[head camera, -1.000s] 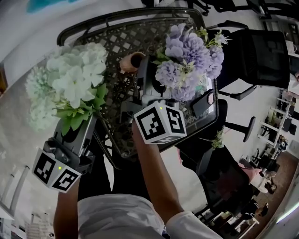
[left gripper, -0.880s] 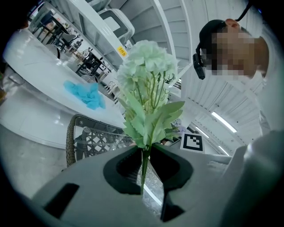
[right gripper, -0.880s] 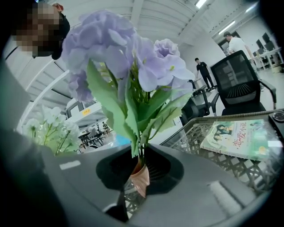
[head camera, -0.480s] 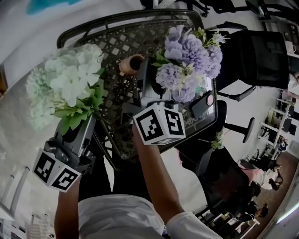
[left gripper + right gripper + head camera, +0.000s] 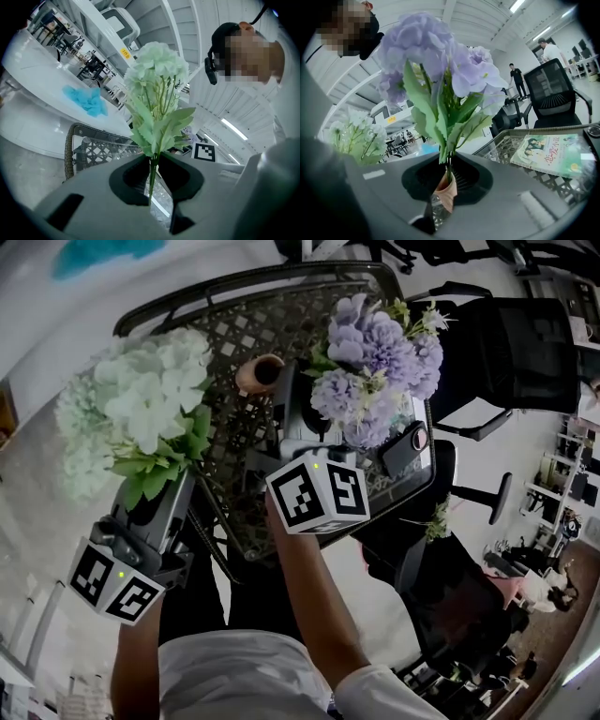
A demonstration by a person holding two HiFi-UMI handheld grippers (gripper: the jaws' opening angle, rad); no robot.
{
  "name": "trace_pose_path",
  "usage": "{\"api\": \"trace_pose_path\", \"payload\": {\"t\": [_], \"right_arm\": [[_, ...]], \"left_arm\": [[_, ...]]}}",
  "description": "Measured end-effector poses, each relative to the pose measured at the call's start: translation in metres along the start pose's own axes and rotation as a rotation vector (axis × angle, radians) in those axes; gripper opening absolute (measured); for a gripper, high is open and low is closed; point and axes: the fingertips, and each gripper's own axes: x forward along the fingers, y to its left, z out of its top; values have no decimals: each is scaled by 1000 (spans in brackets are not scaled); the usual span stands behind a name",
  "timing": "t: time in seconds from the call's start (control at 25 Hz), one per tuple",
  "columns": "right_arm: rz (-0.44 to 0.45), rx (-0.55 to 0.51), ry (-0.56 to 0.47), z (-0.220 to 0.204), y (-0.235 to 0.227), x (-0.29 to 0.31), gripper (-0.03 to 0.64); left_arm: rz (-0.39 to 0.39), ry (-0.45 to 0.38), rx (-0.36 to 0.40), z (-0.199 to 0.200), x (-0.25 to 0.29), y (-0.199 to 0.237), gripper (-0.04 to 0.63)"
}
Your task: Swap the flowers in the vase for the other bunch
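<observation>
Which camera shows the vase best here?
The head view: the vase stands on the mesh table, its rim and open mouth in plain sight. The right gripper view catches only a sliver between the jaws, behind the stems of the purple flowers. The left gripper view does not show it.

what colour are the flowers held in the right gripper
Pale lilac-purple; the bunch shows best in the right gripper view.

The right tool [image 5: 447,174] clamps the stems of a purple artificial flower bunch [image 5: 436,51]; a small terracotta vase [image 5: 446,193] shows below.
</observation>
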Motion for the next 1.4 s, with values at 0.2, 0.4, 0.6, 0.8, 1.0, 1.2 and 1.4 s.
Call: {"api": "trace_pose_path", "payload": {"t": [0.2, 0.4, 0.6, 0.8, 1.0, 1.2, 1.4], "right_arm": [[0, -14, -5, 1, 2, 1, 46], [-5, -25, -11, 1, 0, 1, 46], [-10, -29, -5, 1, 0, 0, 44], [-16, -50, -13, 2, -1, 3, 44], [-11, -54, -24, 3, 0, 4, 43], [-3, -68, -37, 2, -3, 5, 43], [-8, -78, -51, 3, -10, 4, 43]], "left_arm": [[-11, 4, 8, 4, 5, 2, 63], [-32, -4, 10, 6, 10, 2, 63], [-38, -5, 14, 11, 14, 1, 63], [-52, -17, -4, 12, 18, 8, 63], [-59, -25, -4, 13, 20, 10, 63], [-62, -38, -8, 8, 21, 15, 63], [-68, -51, -1, 7, 24, 20, 63]]}}
